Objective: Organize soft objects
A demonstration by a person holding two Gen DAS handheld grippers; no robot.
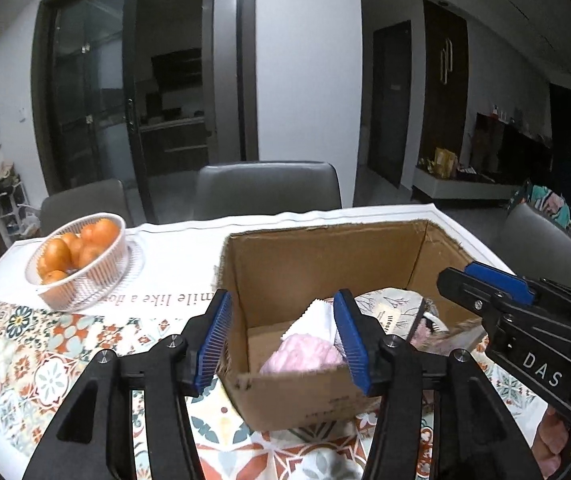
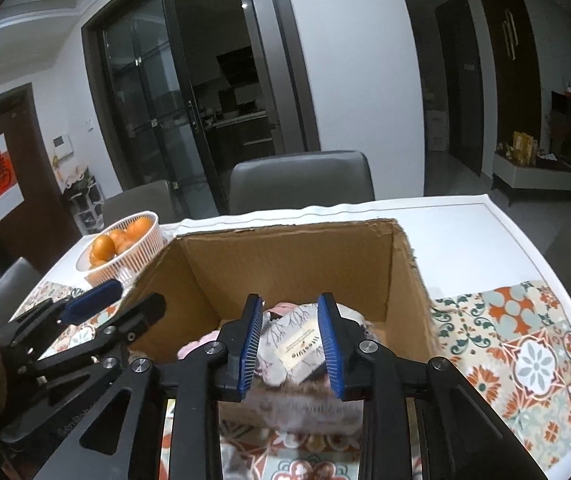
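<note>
As I look down both wrist cameras, I count one cardboard box (image 1: 317, 264) standing open on the surface (image 1: 189, 240), and both my grippers hang over its near rim. The left gripper (image 1: 285, 340) has its jaws released, standing apart with nothing pressed between them; past the gap lie one pink fluffy piece (image 1: 305, 354) and one white cloth (image 1: 317, 316) on the box floor. The right gripper (image 2: 291, 344) has its jaws released too, narrower, framing one folded printed textile with a label (image 2: 293, 344) without pinching it that I can see. That makes at least three soft things inside the box, the textile toward 3 o'clock of the pink piece in the left view. One white basket (image 1: 81, 268) sits at 10 o'clock of the box, holding oranges (image 1: 97, 236); I can pick out about five. A patterned cloth (image 2: 525, 344) covers the near surface. Three grey chairs (image 1: 265, 188) stand round the far side in the left view.
</note>
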